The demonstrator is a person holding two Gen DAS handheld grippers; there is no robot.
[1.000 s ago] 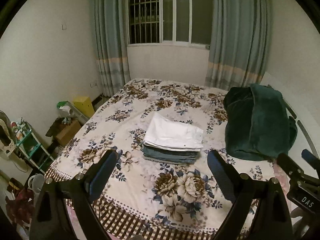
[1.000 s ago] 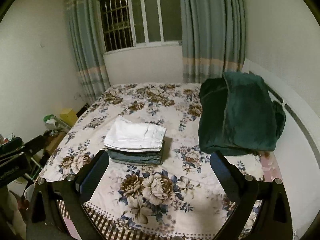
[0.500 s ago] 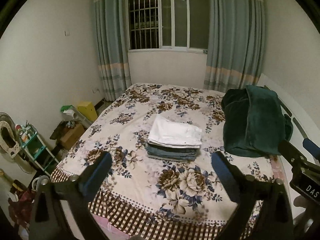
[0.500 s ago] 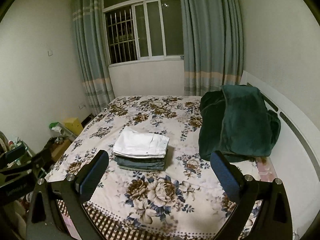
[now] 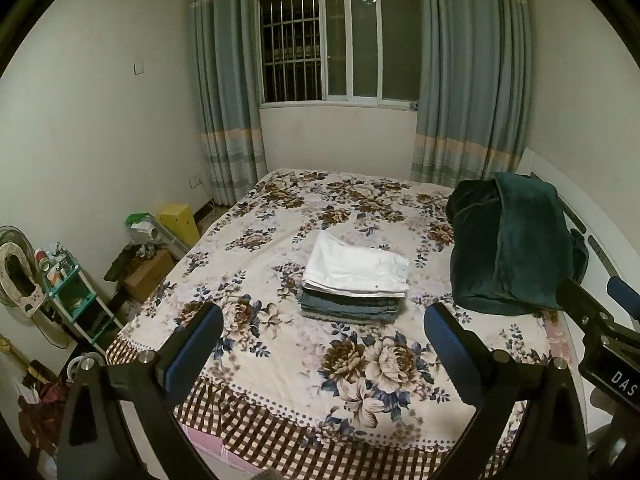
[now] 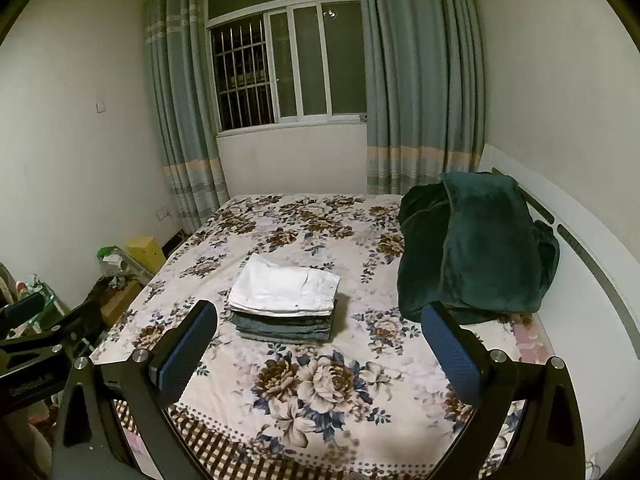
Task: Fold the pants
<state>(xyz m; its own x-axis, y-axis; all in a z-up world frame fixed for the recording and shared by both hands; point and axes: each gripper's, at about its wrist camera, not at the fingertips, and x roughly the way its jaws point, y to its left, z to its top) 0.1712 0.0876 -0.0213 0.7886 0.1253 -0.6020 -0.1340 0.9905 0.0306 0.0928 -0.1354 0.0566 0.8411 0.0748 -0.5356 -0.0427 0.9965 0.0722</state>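
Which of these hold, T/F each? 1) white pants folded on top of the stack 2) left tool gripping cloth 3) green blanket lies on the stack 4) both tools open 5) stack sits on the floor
1) The white pants lie folded on top of the denim pants: true.
2) The left tool grips cloth: false, it is open and empty above the bed.
3) The green blanket lies on the stack: false, it sits apart, to the right.
4) Both tools are open: true; the right tool is empty too.
5) The stack is on the floor: false, on the bed.

both grippers pulled back, bed point(image 5: 280, 364) farther
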